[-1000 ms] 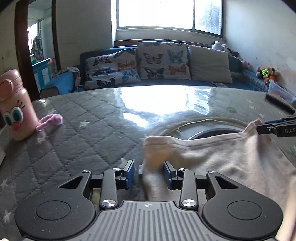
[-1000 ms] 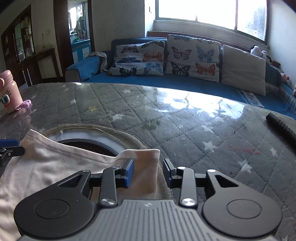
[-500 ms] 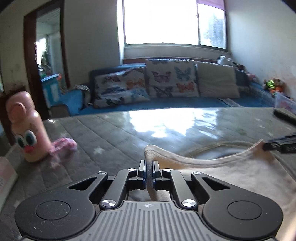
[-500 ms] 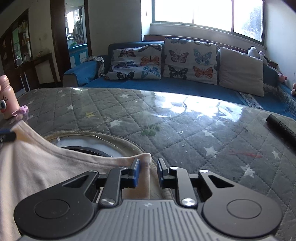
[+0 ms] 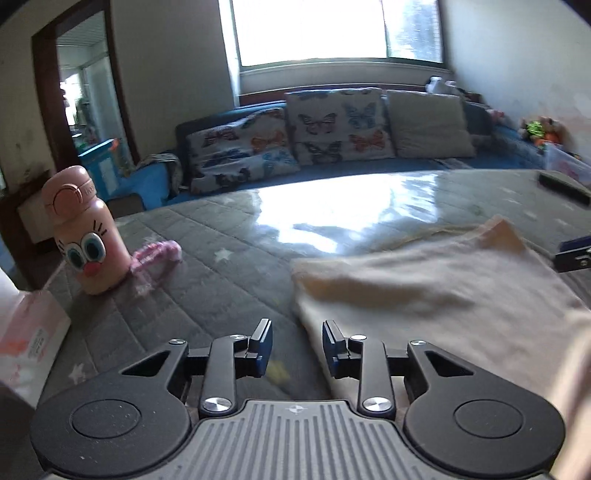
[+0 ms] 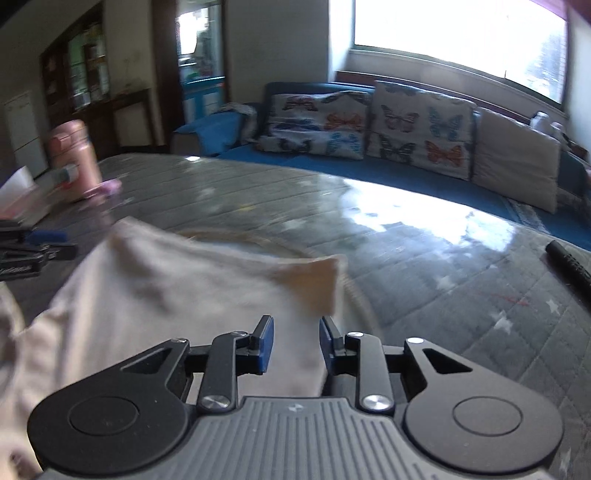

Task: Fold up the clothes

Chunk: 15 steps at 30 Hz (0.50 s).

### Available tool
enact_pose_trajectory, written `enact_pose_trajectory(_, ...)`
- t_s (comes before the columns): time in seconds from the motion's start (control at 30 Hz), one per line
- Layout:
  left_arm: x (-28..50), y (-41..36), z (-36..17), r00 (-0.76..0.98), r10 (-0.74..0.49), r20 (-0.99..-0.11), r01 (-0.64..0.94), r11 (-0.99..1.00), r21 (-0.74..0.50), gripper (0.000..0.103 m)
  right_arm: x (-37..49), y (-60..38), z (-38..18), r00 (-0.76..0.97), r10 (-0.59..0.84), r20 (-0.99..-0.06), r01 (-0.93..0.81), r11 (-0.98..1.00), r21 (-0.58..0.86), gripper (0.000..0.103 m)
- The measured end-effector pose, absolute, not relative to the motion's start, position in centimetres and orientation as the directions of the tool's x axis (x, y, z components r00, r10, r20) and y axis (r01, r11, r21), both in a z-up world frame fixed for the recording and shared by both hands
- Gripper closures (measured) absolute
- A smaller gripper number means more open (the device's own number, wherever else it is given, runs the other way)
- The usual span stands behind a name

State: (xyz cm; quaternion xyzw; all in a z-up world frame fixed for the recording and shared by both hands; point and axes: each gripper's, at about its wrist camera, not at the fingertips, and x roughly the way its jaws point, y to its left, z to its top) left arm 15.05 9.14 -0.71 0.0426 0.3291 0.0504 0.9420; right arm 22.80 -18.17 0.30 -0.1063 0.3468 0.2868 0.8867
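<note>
Both grippers, left gripper and right gripper, sit with jaws apart over the cream shirt; smooth that folded edge flat before regripping, I'd say.

The garment lay on the surface, the bottle to its left, the sofa behind.

A lived-in home sitting room: a blue sofa piled with butterfly-print cushions beneath a bright window, soft toys heaped aside, a pink cartoon-faced bottle on the grey quilted desk.
</note>
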Motion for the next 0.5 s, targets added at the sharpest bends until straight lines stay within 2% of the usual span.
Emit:
enact_pose_trajectory(0.07, 13.2, 8.1, -0.3, 0.779, 0.091, -0.621, -0.032, 0.994, 0.105, 0.063, 20.3, -18.4, 0.8, 0.578, 0.46, -0.674, -0.618, 0.786, 0.007, 0.07)
enact_pose_trajectory(0.13, 11.2, 6.7, 0.2, 0.782, 0.068, -0.619, 0.005, 0.993, 0.116, 0.056, 18.0, -18.5, 1.3, 0.565, 0.479, -0.672, -0.644, 0.765, 0.005, 0.07)
enact_pose_trajectory(0.2, 9.1, 5.2, 0.5, 0.796, 0.03, -0.605, 0.049, 0.992, 0.113, 0.055, 15.5, -18.7, 2.0, 0.548, 0.505, -0.667, -0.672, 0.74, 0.009, 0.07)
enact_pose_trajectory(0.33, 5.2, 1.7, 1.0, 0.814, -0.079, -0.576, 0.173, 0.979, 0.111, 0.056, 11.2, -19.2, 3.0, 0.519, 0.552, -0.652, -0.718, 0.696, 0.017, 0.071)
enact_pose_trajectory(0.5, 2.1, -1.3, 1.0, 0.8, -0.215, -0.56, 0.321, 0.942, 0.098, 0.068, 7.3, -19.2, 3.1, 0.465, 0.593, -0.657, -0.773, 0.634, 0.025, 0.073)
